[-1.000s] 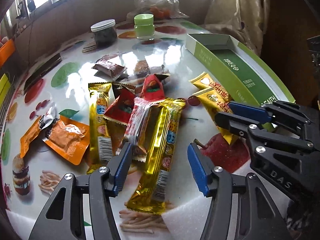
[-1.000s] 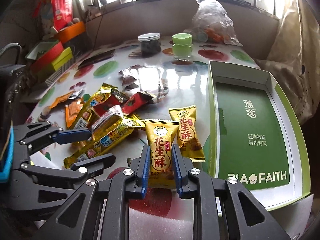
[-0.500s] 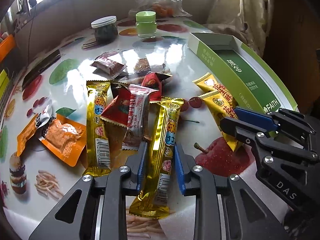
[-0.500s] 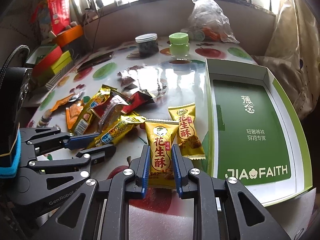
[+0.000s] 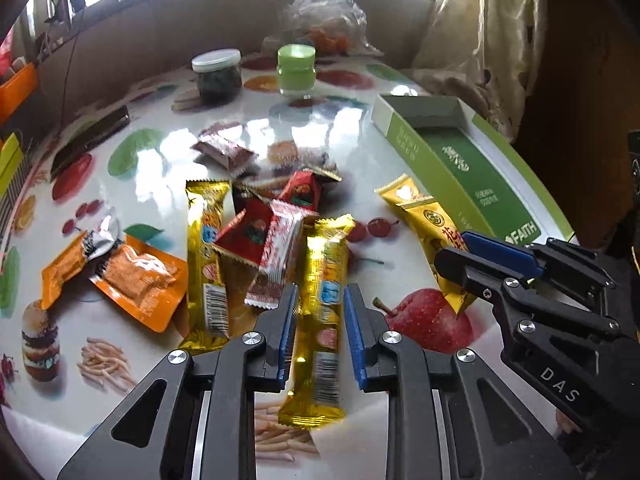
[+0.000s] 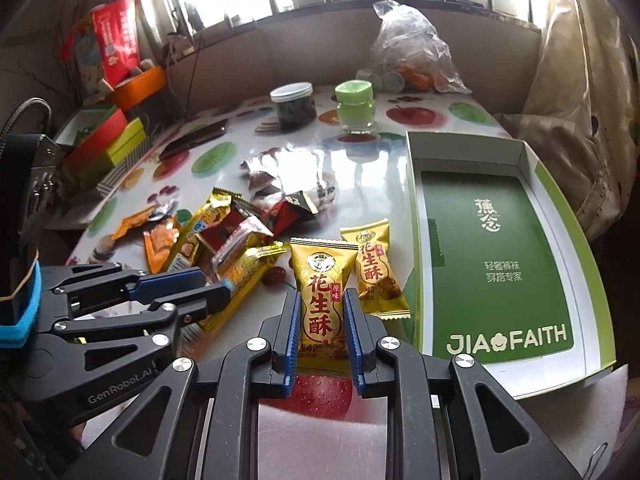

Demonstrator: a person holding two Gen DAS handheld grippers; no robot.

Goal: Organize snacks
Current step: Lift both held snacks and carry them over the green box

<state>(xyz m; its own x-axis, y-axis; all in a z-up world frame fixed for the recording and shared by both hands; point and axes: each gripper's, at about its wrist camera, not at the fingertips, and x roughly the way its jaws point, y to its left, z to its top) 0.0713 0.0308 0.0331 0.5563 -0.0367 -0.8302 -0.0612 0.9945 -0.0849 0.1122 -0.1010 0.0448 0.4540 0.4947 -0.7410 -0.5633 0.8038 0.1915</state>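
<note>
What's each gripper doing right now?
Left gripper: just closed on the long gold foil snack bar.
Right gripper: shut on the yellow peanut-candy packet.

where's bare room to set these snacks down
The green box is empty inside. The glossy table is bare between the box's left wall and the brown wrapper, below the green-lidded jar. The snack pile left of the box is crowded.

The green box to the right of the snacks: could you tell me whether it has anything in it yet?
Empty. In the right wrist view the green box shows only its bare printed floor; every snack is outside it, the nearest peanut-candy packet lying beside its left wall.
</note>
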